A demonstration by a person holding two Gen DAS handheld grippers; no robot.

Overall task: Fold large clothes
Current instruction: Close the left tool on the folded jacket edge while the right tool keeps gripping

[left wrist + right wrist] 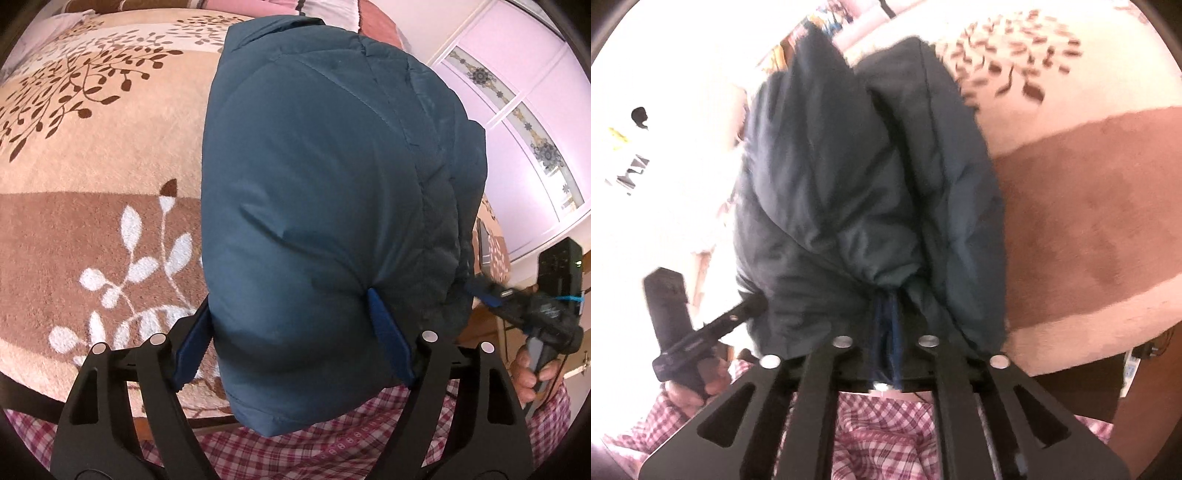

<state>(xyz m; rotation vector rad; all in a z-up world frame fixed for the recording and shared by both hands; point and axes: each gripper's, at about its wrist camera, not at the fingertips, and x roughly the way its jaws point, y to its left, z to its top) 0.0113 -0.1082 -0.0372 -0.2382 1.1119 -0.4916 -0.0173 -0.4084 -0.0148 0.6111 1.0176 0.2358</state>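
The left tool (291,328) clamps the near end of a folded teal padded jacket (325,177); the right tool (884,325) pinches a bunched fold of it. The jacket's long axis runs away from both tools, across a bed's leaf-patterned blanket (92,192). A pale wardrobe (524,92) stands beyond.

The left gripper (291,328) has matte black, triangular cut-out arms joined by round silver pins, ending in dark blue fingers (388,332); the right gripper (886,325) is built alike, its blue fingers (886,332) blurred and probably the same shape; a thin blue cord crosses its black handle in the left view; the person wears a red-and-white checked garment (882,443) near the bottom edge.
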